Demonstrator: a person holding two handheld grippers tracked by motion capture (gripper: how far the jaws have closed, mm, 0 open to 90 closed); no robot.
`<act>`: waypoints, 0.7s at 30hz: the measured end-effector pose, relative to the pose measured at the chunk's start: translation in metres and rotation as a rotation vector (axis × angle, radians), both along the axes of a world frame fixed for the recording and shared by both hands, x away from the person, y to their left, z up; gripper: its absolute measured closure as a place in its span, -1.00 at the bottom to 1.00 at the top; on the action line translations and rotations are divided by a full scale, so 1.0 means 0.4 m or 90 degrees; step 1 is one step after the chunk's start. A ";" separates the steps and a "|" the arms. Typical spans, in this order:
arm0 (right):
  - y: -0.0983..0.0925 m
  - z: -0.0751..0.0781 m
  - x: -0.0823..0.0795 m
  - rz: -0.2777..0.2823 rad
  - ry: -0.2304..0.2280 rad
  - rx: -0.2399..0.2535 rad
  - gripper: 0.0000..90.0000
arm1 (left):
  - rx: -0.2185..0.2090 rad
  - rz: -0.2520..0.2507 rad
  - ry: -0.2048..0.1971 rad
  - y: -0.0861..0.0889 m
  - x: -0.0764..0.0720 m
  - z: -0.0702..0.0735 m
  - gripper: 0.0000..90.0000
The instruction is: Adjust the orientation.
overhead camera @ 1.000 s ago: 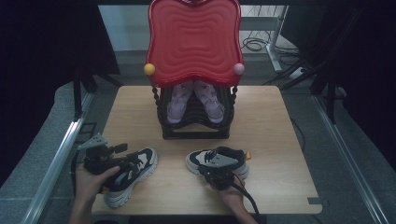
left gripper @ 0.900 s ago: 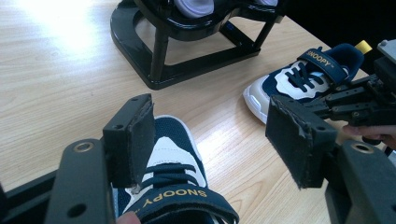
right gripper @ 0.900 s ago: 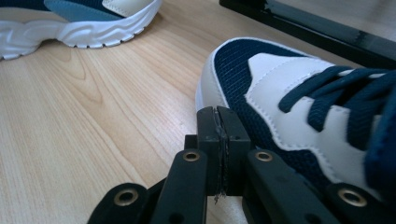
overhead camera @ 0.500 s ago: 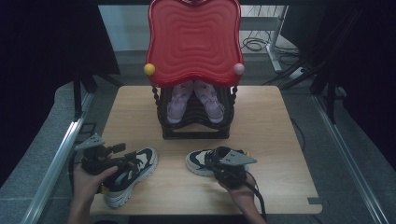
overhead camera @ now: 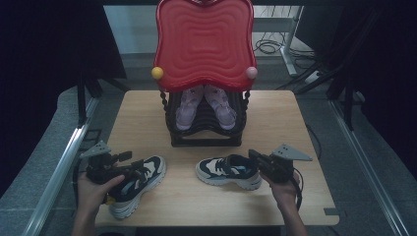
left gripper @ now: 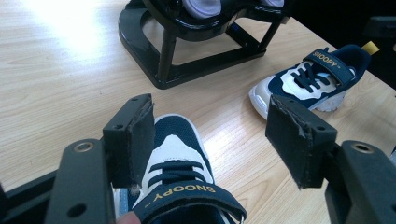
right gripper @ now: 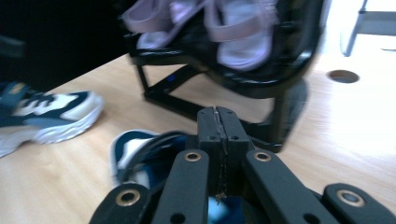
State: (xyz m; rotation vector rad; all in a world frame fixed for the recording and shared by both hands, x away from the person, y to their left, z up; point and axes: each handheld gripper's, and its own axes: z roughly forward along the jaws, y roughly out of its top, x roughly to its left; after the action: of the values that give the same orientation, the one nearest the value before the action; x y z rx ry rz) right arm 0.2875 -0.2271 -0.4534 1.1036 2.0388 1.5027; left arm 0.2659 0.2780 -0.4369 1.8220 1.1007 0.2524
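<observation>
The wooden tabletop carries a black shoe rack at the middle of its far edge, under a big red wavy panel that leans over it; a pair of lilac sandals sits toes-up in the rack, which suggests the navy pair is meant to go there as well. Of that pair, the left sneaker lies near the front left corner, toe pointing toward the rack, and the right sneaker lies just right of the middle of the front edge, toe to the left. The left gripper hovers over the heel end of the left sneaker with its jaws spread apart; in the left gripper view the shoe's strap and laces lie between the two pads without either pressing on it, so it looks lined up for a grasp rather than holding. The right gripper sits at the heel of the right sneaker with its jaws pressed flat together; in the right gripper view something thin seems pinched between them just above the shoe, perhaps the heel tab, though blur makes that uncertain.
</observation>
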 end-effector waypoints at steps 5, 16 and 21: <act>-0.049 -0.016 0.049 -0.038 0.011 0.002 0.98 | 0.001 -0.001 0.002 -0.002 0.001 -0.002 -0.27; -0.082 -0.073 0.092 -0.044 0.048 -0.009 0.98 | 0.001 -0.001 0.003 0.001 0.001 -0.003 -0.27; -0.074 -0.088 0.089 -0.031 0.056 -0.021 0.98 | 0.001 -0.002 0.003 0.001 0.000 -0.003 -0.27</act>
State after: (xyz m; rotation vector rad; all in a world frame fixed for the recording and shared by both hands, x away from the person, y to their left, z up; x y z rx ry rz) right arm 0.3232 -0.2567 -0.4887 1.2174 2.0717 1.4159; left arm 0.2660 0.2783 -0.4380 1.8270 1.1008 0.2469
